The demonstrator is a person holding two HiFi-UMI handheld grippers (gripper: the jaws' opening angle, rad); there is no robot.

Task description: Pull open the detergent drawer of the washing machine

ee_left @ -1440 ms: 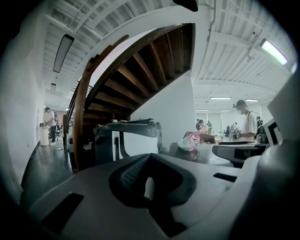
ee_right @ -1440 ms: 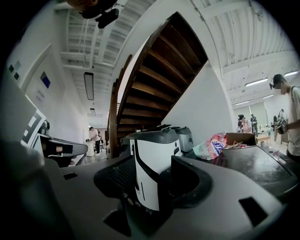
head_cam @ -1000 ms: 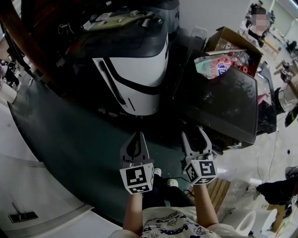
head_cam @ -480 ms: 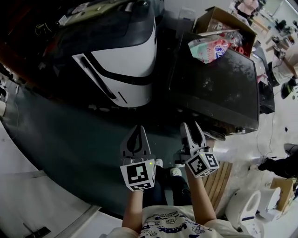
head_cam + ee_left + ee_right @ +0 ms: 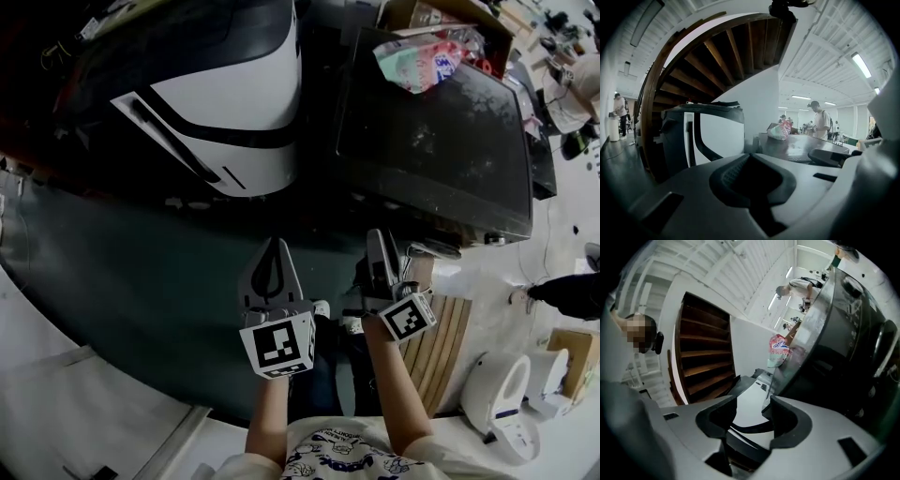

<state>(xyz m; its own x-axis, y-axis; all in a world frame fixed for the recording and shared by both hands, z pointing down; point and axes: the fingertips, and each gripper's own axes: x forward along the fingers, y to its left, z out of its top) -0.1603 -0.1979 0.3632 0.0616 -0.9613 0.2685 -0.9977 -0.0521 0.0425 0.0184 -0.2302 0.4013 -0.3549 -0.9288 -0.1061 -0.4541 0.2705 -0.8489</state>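
left gripper (image 5: 273, 246) fingers are clenched together, empty. right gripper (image 5: 380, 240) fingers are apart and closing, with nothing between them. both are short of the black washing machine (image 5: 431, 131) at upper right. only the right gripper view shows its front panel (image 5: 848, 319); the detergent drawer cannot be made out.

- In the head view the washing machine (image 5: 441, 131) showed only its dark top; its front was hidden.
- In the right gripper view that front was dark and cut by the edge; the detergent drawer could not be told.
- The cardboard box (image 5: 405, 11) ran off the top edge.
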